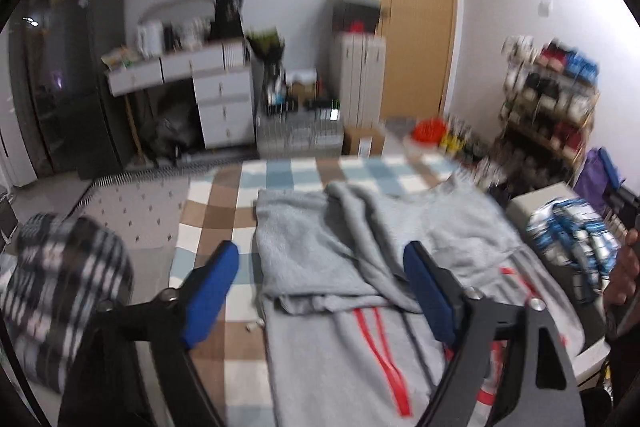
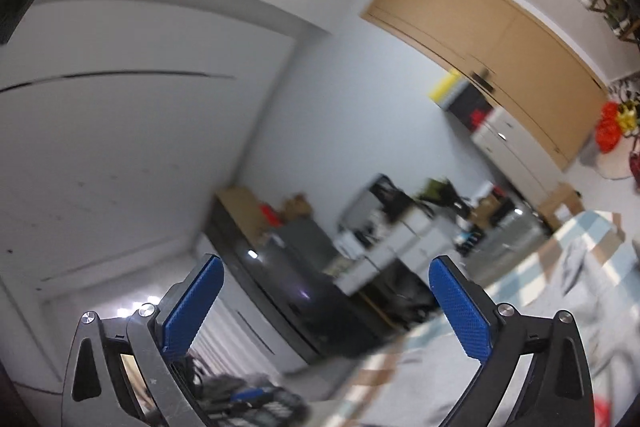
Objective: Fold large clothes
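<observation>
A grey garment with red stripes (image 1: pixel 360 267) lies partly folded on a checked blue, brown and white blanket (image 1: pixel 224 195); its upper part is doubled over in creases. My left gripper (image 1: pixel 322 259) hovers above it, open and empty, blue pads wide apart. My right gripper (image 2: pixel 326 271) is open and empty, tilted and pointing up at the wall and ceiling; a strip of the blanket (image 2: pixel 532 267) and grey cloth (image 2: pixel 540 379) show at its lower right. A hand at the right edge of the left wrist view (image 1: pixel 624 275) holds a dark handle.
A black-and-white plaid garment (image 1: pixel 60 291) lies at the left. A blue-and-white patterned cloth (image 1: pixel 572 239) sits on a white surface at the right. A dark fridge (image 1: pixel 68 79), white drawers (image 1: pixel 216 87), a wooden door (image 1: pixel 416 11) and a cluttered shelf (image 1: pixel 548 91) line the room.
</observation>
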Available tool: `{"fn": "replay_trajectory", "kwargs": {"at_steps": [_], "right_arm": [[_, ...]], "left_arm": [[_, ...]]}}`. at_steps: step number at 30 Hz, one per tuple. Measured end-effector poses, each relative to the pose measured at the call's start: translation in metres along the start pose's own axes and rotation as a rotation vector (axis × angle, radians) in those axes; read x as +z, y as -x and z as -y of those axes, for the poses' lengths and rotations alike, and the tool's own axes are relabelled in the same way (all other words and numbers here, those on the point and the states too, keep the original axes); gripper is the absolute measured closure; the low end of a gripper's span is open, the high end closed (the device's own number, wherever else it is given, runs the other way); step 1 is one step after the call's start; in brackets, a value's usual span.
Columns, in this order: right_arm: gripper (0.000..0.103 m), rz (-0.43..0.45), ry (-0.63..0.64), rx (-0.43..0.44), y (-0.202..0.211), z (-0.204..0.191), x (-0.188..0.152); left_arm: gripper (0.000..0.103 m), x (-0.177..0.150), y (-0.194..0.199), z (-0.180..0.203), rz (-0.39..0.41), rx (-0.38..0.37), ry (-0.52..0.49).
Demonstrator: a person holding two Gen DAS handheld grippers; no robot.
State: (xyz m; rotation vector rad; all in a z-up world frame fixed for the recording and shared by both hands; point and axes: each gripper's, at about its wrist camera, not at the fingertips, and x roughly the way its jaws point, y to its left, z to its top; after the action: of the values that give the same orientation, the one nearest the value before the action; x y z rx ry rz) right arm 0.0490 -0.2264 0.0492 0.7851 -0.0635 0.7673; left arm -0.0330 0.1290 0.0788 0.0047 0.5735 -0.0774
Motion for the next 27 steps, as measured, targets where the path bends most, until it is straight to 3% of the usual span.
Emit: {"fn": "replay_trajectory", "kwargs": {"at_steps": [4,7,13,16,19,25,27], "right_arm": [[0.000,-0.001,0.107,0.013,0.045,-0.046,-0.032],[0.000,-0.016,0.126,0.047,0.070,-0.057,-0.059],[0.000,-0.073,-0.048,0.071,0.107,-0.038,-0.091],[0.000,-0.144,-0.151,0.063,0.117,-0.022,-0.099],[0.000,-0.200,-0.191,0.046,0.125,-0.013,-0.102],[0.000,-0.190,-0.267,0.094,0.137,-0.001,-0.095],[0.000,-0.193,-0.284,0.103,0.137,0.003,-0.095]], "left_arm": [[0.020,-0.040,0.015,0.005,0.006,0.004,-0.034],[0.020,-0.074,0.022,0.003,-0.042,0.010,0.006],[0.020,-0.131,0.021,-0.001,-0.173,0.035,0.081],[0.020,-0.159,0.010,-0.006,-0.313,0.088,0.113],[0.020,-0.179,0.006,-0.013,-0.354,0.075,0.167],[0.020,-0.224,-0.016,-0.035,-0.497,0.038,0.426],[0.020,-0.234,-0.023,-0.035,-0.523,0.055,0.435]]}}
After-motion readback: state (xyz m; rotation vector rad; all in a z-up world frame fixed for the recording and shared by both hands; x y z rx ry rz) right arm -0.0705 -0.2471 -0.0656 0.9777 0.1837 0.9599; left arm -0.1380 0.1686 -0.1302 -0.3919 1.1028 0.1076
